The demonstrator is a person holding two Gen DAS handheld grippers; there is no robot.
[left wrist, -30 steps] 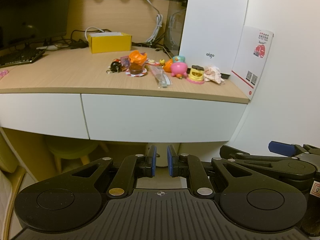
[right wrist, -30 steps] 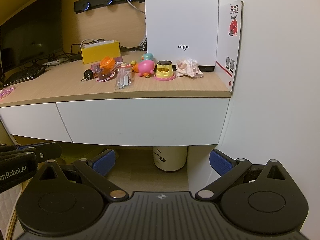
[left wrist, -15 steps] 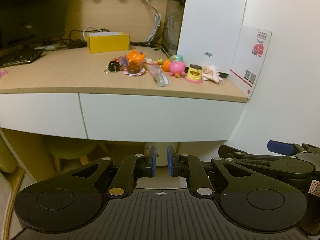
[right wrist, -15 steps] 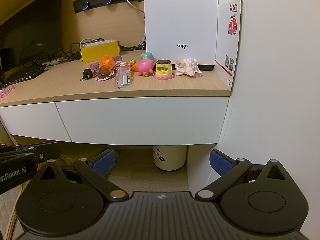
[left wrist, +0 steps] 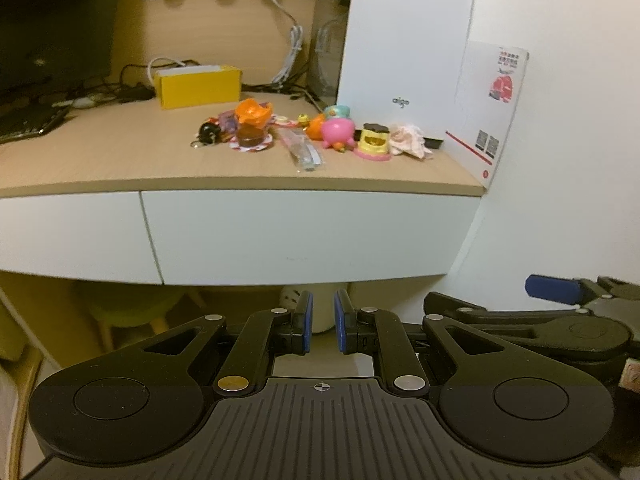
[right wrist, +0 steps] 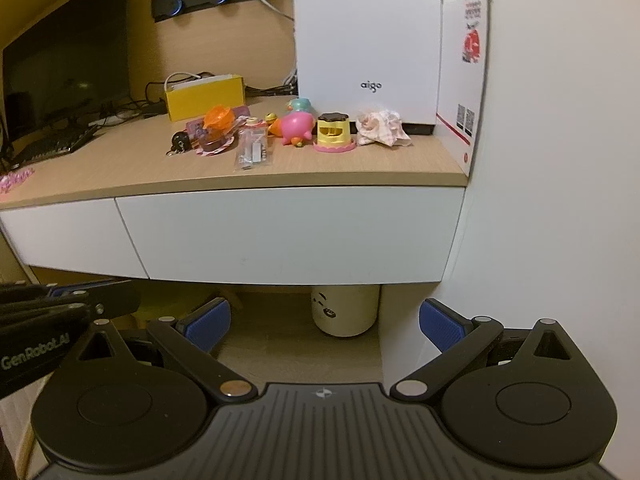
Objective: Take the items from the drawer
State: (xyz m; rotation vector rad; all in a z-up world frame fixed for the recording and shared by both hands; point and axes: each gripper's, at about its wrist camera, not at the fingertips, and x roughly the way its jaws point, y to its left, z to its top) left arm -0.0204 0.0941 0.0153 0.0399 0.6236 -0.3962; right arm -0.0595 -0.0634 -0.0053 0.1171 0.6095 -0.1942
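We're looking straight at the white drawer (left wrist: 304,236), sitting fully closed under the tabletop (left wrist: 120,160), its long axis running left to right and its flat front facing us. Our left tool (left wrist: 321,326) is hovering low in front of it, below the drawer's bottom edge, blue pads nearly pressed together with just a thin gap and nothing between them. Our right tool (right wrist: 325,325) is hanging level at about the same height, fingers spread wide and empty. On the tabletop we're seeing a pink toy (right wrist: 296,128), a yellow toy (right wrist: 335,132) and a yellow box (left wrist: 198,86).
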